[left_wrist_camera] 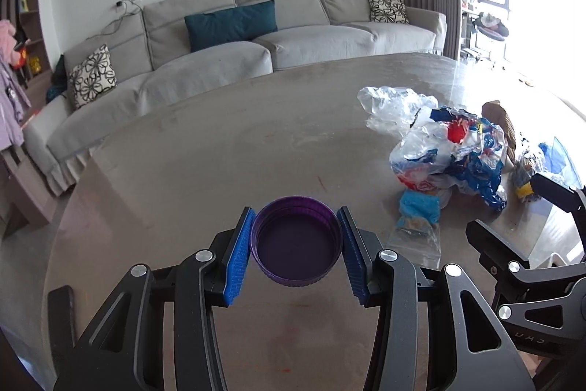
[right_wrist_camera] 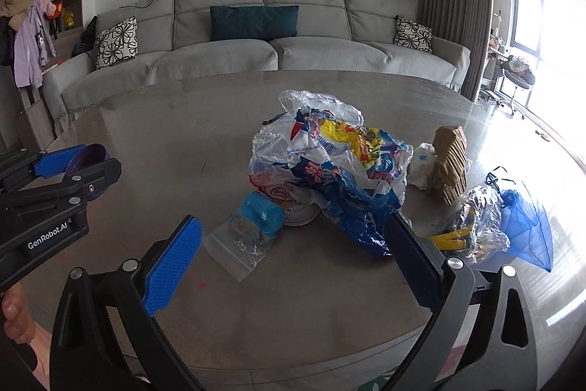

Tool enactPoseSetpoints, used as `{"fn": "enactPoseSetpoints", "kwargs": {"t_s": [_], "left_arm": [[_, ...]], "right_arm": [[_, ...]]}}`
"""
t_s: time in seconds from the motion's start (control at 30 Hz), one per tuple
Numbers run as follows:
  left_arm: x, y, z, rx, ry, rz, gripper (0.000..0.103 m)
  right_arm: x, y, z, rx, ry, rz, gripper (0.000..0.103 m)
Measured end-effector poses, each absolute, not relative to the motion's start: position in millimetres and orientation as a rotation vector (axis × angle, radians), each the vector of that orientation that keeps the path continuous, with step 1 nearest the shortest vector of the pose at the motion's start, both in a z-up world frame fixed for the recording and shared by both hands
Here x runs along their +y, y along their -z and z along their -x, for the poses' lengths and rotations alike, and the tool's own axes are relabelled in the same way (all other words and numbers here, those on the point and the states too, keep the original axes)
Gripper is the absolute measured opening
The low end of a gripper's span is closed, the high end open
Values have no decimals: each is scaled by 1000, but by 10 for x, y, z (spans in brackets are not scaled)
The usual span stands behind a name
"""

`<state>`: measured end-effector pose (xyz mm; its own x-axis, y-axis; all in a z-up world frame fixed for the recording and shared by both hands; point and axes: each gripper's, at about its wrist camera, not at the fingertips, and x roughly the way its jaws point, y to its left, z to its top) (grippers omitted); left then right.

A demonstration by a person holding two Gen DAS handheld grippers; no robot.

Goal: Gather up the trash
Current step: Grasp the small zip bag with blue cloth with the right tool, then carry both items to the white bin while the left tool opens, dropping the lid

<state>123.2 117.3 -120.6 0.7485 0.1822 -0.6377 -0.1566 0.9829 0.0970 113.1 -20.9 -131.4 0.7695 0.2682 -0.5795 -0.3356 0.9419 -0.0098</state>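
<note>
Trash on the round grey table (right_wrist_camera: 183,134): you hold 1 piece, and the pile lies toward the right edge.

Your left gripper (left_wrist_camera: 296,244) has its blue pads clamped on a purple lid (left_wrist_camera: 296,244), open side up, above the table's near edge. Your right gripper (right_wrist_camera: 293,259) stands wide open with nothing between its jaws, just short of a clear zip bag (right_wrist_camera: 241,240) with blue contents. Behind that sits a crumpled printed plastic bag (right_wrist_camera: 329,167), then a cardboard piece (right_wrist_camera: 448,167), a clear wrapper (right_wrist_camera: 476,222) and a blue mesh pouch (right_wrist_camera: 527,229) nearer the right edge.
</note>
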Motion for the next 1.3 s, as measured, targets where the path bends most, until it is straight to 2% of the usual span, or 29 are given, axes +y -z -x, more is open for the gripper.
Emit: {"fn": "enactPoseSetpoints", "kwargs": {"t_s": [0.63, 0.73, 0.8, 0.87, 0.9, 0.93, 0.97, 1.3], "left_arm": [[1555, 1343, -1343, 706, -182, -21, 47], [1599, 1369, -1349, 712, -193, -25, 47], [1629, 1378, -1359, 719, -199, -22, 47], [1655, 1377, -1369, 722, -203, -18, 47], [1659, 1377, -1366, 723, -203, -16, 47], [1666, 1374, -1362, 722, -202, -16, 47], [1669, 1368, -1358, 720, -205, -19, 47], [1667, 1298, -1315, 695, -205, -12, 47]], "right_arm": [[298, 1827, -1560, 799, -407, 148, 99], [320, 1834, -1593, 809, -428, 162, 94], [312, 1827, -1587, 807, -441, 167, 89], [312, 1813, -1560, 797, -457, 171, 66], [313, 1809, -1556, 799, -462, 172, 62], [307, 1803, -1545, 794, -467, 177, 42], [306, 1796, -1529, 791, -474, 179, 34], [323, 1684, -1376, 733, -463, 214, 28]]}}
